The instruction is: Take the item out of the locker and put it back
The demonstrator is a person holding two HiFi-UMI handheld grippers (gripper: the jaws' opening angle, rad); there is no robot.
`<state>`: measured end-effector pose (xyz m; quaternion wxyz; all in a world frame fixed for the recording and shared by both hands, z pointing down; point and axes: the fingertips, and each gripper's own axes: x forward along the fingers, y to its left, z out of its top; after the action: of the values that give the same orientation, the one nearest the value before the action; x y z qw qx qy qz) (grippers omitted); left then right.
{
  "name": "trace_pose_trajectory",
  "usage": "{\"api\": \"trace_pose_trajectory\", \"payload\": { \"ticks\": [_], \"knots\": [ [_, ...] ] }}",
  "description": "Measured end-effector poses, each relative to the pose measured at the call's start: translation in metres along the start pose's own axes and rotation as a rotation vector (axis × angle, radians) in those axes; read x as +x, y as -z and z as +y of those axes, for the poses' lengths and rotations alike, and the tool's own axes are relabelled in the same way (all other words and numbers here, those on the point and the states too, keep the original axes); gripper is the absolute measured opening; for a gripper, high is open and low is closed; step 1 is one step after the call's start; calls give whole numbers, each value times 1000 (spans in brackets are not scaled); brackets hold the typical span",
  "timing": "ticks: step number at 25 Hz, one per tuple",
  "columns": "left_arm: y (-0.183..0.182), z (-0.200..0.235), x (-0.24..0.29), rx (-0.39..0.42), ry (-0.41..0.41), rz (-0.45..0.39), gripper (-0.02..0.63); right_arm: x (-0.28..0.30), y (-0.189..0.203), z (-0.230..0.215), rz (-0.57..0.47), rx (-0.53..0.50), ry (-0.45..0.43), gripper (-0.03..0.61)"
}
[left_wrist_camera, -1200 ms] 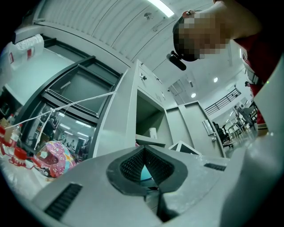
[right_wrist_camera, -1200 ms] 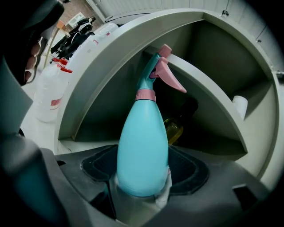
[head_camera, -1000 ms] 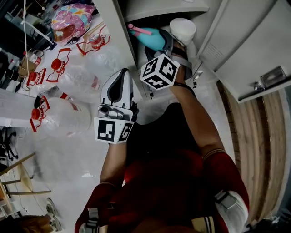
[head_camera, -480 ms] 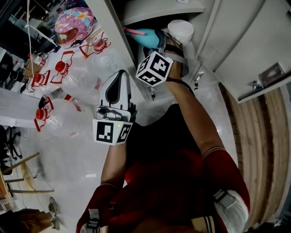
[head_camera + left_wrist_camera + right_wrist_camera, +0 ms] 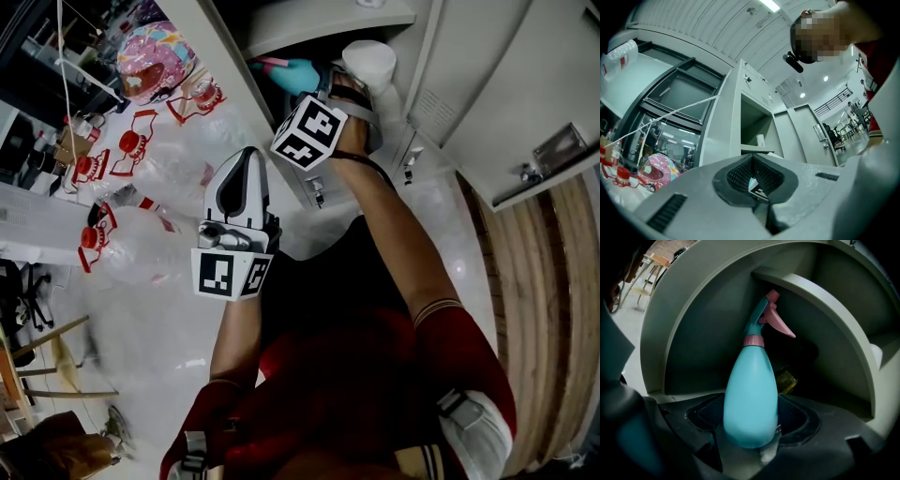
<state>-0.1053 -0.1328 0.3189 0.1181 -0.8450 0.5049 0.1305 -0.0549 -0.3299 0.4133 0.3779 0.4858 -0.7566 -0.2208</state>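
Observation:
A teal spray bottle (image 5: 751, 399) with a pink trigger head (image 5: 776, 320) is clamped between the jaws of my right gripper (image 5: 752, 439), which is shut on it. The bottle points into the grey locker (image 5: 693, 301), under its inner shelf (image 5: 820, 296). From above, the bottle (image 5: 298, 73) shows just inside the locker opening, past the right gripper's marker cube (image 5: 309, 133). My left gripper (image 5: 757, 190) is held lower in front of the locker, jaws together with nothing between them; its marker cube (image 5: 232, 273) faces the head camera.
The locker door (image 5: 525, 84) stands open on the right. A small amber object (image 5: 786, 380) lies deep in the locker behind the bottle. Clear water jugs with red caps (image 5: 122, 239) and a pink patterned helmet (image 5: 155, 58) lie on the floor to the left.
My right gripper has carried the spray bottle up and further into the locker opening. The left gripper has hardly moved.

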Motion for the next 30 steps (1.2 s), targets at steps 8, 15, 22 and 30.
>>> {"api": "trace_pose_trajectory", "payload": {
  "ticks": [8,15,22,30],
  "knots": [
    [2,2,-1,-1,-1,5,6,3,-8,0,2,45,-41,354],
    [1,3,-3,-3,1,1,6,2,-11,2,15,110,-97,354],
    [2,4,-3,-8,5,-1,6,0,-11,2,40,199,-190,354],
    [3,9,-4,-19,3,-6,6,-7,-15,-4,25,289,-254,348]
  ]
}}
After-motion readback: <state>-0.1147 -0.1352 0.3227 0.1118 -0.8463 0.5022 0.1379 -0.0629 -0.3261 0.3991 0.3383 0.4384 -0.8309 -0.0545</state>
